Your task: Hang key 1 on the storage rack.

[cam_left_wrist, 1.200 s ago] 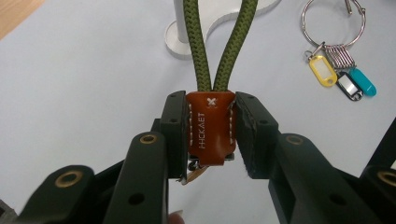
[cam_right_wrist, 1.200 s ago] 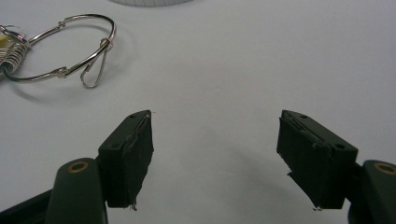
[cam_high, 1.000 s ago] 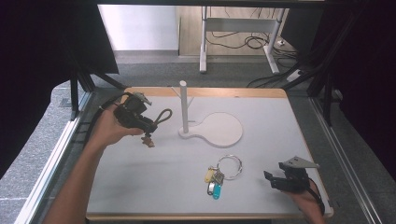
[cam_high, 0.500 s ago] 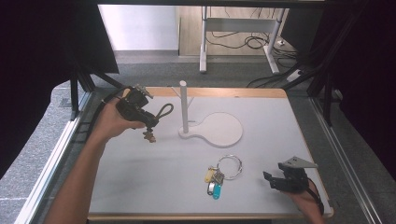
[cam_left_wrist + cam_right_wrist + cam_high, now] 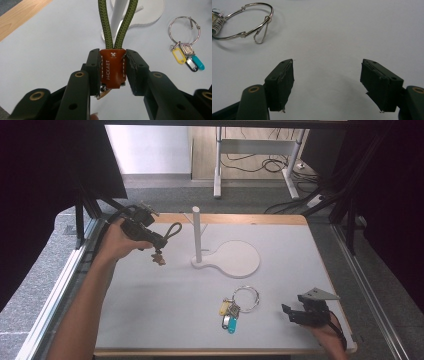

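Observation:
My left gripper (image 5: pixel 159 241) is raised over the table's far left, shut on the brown leather tab (image 5: pixel 112 70) of a green cord keychain. Its cord loop (image 5: pixel 173 230) sticks out toward a white post (image 5: pixel 197 232), which rises from a white stand base (image 5: pixel 235 259); a small charm (image 5: pixel 159 258) dangles below. In the left gripper view the pads squeeze the tab from both sides, with the cord loop (image 5: pixel 119 25) running up past the post (image 5: pixel 120 15). My right gripper (image 5: pixel 288 312) rests at the near right, open and holding nothing (image 5: pixel 327 75).
A metal key ring (image 5: pixel 246 298) with yellow, grey and teal tags (image 5: pixel 228 315) lies on the white table (image 5: pixel 165 310) left of my right gripper. The ring (image 5: pixel 244 22) also lies ahead of the right jaws. Black frame rails border both sides.
My left gripper has carried the keychain a little to the right and up, closer to the white post. The right gripper has stayed put.

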`<state>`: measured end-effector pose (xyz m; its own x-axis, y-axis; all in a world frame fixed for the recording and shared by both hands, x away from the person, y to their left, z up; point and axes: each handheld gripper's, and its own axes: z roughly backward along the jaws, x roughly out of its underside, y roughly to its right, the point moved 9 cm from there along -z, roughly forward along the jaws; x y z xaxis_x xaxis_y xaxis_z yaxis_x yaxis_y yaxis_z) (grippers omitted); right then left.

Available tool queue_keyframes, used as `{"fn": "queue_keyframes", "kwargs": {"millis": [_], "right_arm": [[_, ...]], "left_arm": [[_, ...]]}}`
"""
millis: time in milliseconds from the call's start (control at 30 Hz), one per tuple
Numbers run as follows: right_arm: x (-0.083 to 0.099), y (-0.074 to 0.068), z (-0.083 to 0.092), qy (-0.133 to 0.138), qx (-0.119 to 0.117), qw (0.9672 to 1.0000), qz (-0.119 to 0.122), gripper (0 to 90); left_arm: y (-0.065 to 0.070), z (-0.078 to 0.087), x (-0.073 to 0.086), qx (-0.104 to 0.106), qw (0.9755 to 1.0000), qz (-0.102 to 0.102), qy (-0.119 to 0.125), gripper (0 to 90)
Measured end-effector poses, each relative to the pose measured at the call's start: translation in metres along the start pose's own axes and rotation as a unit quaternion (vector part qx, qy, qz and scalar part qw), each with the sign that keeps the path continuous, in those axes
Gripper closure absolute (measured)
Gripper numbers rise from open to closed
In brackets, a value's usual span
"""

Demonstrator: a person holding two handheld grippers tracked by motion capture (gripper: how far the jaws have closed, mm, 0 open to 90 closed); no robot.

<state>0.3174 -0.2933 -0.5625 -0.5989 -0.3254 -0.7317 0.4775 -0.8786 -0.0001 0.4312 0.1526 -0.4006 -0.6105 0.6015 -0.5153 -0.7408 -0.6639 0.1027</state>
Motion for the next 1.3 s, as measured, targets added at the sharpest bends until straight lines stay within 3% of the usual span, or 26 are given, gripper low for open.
{"fn": "queue_keyframes", "kwargs": {"millis": [633, 1300], "right_arm": [[0.002, 0.000, -0.001, -0.003, 0.001, 1.0000, 0.000, 27.2], [0.003, 0.002, -0.001, -0.004, 0.002, 1.0000, 0.000, 27.2]], "left_arm": [[-0.019, -0.003, -0.019, 0.020, 0.9996, 0.007, 0.019, 66.8], [-0.023, -0.010, -0.040, 0.038, 0.9990, 0.003, 0.025, 66.9]]}}
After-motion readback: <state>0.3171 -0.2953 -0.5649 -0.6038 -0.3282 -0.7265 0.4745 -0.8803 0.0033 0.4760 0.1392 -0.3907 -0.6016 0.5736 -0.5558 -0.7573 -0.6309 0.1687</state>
